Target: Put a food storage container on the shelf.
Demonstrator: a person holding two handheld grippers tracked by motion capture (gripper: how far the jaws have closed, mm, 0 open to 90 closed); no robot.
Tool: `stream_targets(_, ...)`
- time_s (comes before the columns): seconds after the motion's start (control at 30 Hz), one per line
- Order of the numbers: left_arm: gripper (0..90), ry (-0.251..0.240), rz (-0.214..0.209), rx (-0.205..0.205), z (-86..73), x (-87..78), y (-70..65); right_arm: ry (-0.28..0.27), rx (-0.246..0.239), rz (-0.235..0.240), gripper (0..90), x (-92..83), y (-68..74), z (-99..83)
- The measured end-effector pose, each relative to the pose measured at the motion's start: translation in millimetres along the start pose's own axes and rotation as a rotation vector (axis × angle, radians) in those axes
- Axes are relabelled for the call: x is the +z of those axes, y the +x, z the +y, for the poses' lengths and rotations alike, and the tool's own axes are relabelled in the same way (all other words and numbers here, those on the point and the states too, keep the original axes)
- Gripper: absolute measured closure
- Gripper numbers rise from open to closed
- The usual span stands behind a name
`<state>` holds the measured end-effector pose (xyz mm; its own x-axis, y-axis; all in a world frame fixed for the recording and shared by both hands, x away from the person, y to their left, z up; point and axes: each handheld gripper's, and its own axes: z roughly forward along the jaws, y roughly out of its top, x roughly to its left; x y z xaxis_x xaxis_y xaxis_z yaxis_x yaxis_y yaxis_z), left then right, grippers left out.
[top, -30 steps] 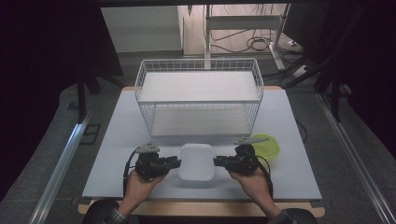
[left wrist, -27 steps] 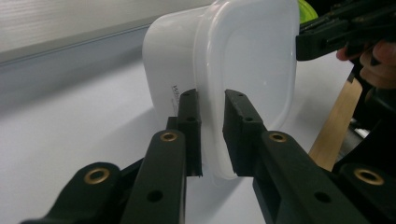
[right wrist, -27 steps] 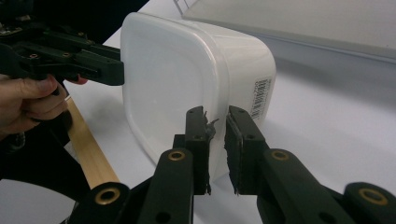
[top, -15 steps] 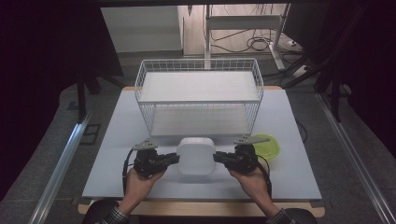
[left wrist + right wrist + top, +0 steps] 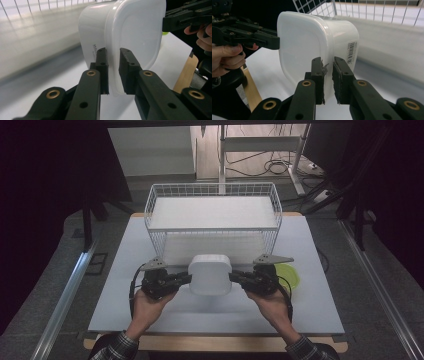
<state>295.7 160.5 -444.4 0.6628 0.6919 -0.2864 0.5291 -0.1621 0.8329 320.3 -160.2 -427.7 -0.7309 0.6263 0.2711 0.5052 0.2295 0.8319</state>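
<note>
A white plastic tub [image 5: 210,274] with rounded corners hangs above the white table [image 5: 135,270], held at both sides, just in front of the wire basket. My left gripper [image 5: 187,279] is shut on the tub's left rim. In the left gripper view the rim of the tub [image 5: 135,32] is pinched between the two black pads of that gripper [image 5: 113,72]. My right gripper [image 5: 232,277] is shut on the opposite rim. The right gripper view shows the tub [image 5: 302,42], with a barcode label on its side, clamped by this gripper [image 5: 327,75].
A white wire basket [image 5: 212,184] stands at the back middle of the table, directly behind the tub. A small green dish [image 5: 292,275] lies on the table just right of my right hand. The table's wooden front edge [image 5: 215,342] runs below my forearms.
Both grippers have risen together with the tub between them, so it sits higher in the high view and closer to the basket's front wall. The grips have not changed.
</note>
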Motion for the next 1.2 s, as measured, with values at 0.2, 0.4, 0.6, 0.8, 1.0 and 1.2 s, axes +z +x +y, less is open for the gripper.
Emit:
stream_targets(0.2, 78.8, -0.032, 0.005, 0.018, 18.2, -8.6, 0.2, -0.028, -0.028, -0.004, 79.3, -6.0, 3.7, 22.1)
stream_targets(0.4, 78.8, -0.059, 0.013, 0.035, 36.7, -17.2, -0.8, -0.05, -0.043, -0.004, 79.3, -11.2, 6.3, 42.0)
stream_targets(0.6, 78.9, -0.088, 0.022, 0.055, 57.9, -27.9, -3.5, -0.078, -0.047, 0.009, 79.2, -15.4, 5.4, 61.3)
stream_targets(0.8, 79.0, -0.106, 0.022, 0.061, 70.4, -33.5, -4.0, -0.094, -0.04, 0.016, 79.1, -17.7, 4.6, 74.6)
stream_targets(1.0, 79.0, -0.125, 0.031, 0.067, 84.7, -39.5, -3.4, -0.108, -0.045, 0.015, 79.0, -19.5, 5.5, 87.7)
stream_targets(1.2, 79.0, -0.136, 0.035, 0.065, 100.8, -44.9, -0.2, -0.117, -0.057, 0.008, 78.9, -20.6, 6.9, 106.2)
